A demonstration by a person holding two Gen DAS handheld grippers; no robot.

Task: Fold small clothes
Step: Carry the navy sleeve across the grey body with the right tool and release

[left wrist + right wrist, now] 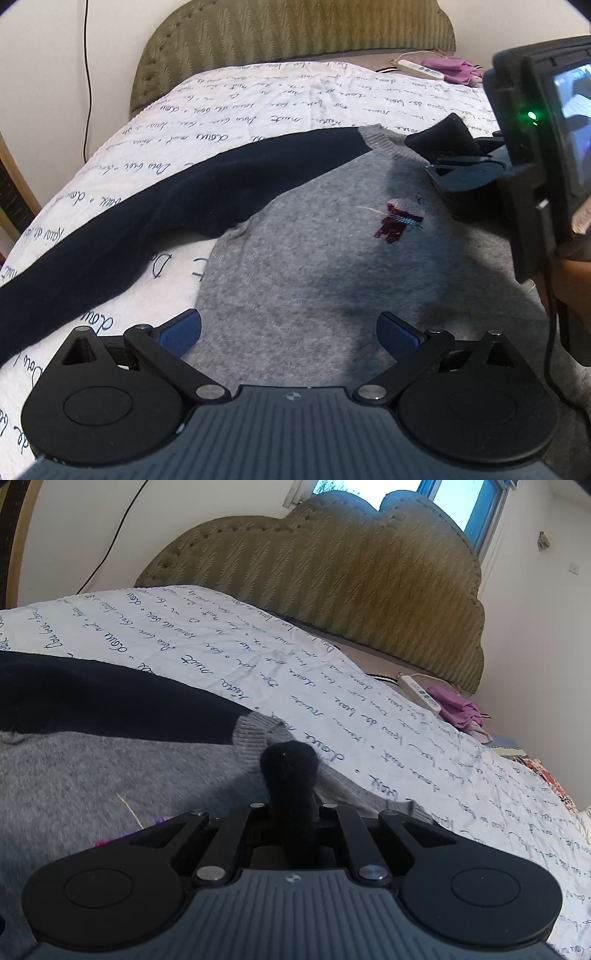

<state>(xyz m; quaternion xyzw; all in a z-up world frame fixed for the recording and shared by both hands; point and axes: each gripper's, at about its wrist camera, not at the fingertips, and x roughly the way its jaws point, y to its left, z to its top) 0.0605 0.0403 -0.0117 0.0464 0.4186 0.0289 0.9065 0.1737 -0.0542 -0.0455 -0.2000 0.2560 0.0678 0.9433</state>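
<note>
A small grey knit sweater [314, 258] with navy sleeves and a dark red chest motif [393, 221] lies on the bed. One navy sleeve [147, 218] stretches out to the left. My left gripper [288, 330] is open and empty, hovering over the sweater's lower body. My right gripper [291, 808] is shut on the end of the other navy sleeve [290, 775], held over the sweater's grey collar [255, 734]. It also shows in the left wrist view [448, 147] at the upper right, above the sweater's shoulder.
The bed has a white quilt with blue script [258, 99] and an olive padded headboard [351, 576]. A white remote [419, 692] and a purple cloth [460, 705] lie near the headboard. A black cable [88, 74] hangs on the left wall.
</note>
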